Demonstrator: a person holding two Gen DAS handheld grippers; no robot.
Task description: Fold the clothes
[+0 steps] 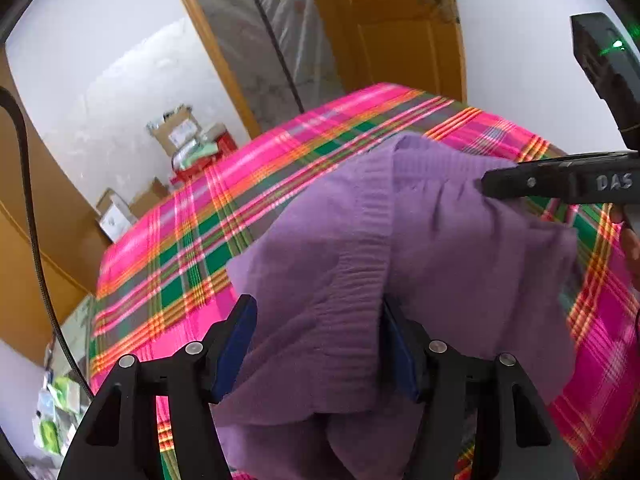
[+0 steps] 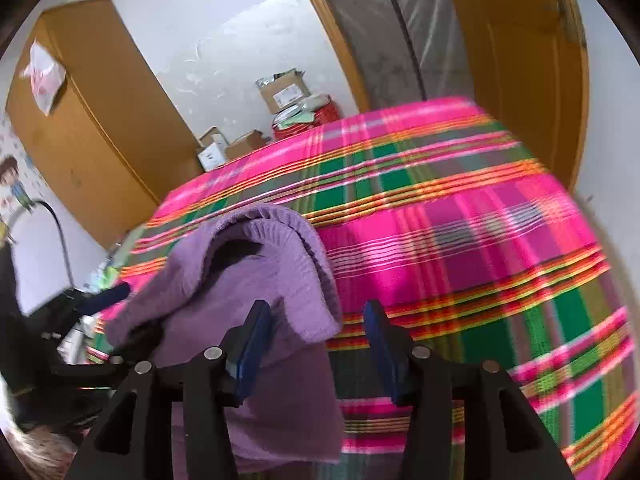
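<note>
The purple sweater (image 1: 400,264) is bunched on the plaid blanket (image 1: 180,256). It's draped between the spread jaws of the left gripper (image 1: 318,344), unpinched; right gripper (image 2: 316,344) jaws are spread too. Folds could easily get dragged loose by snagged knit.

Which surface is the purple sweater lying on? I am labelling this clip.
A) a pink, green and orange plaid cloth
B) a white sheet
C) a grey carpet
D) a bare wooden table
A: in both wrist views the purple sweater lies bunched on the plaid cloth, whose pink, green and orange stripes show all round it.
</note>
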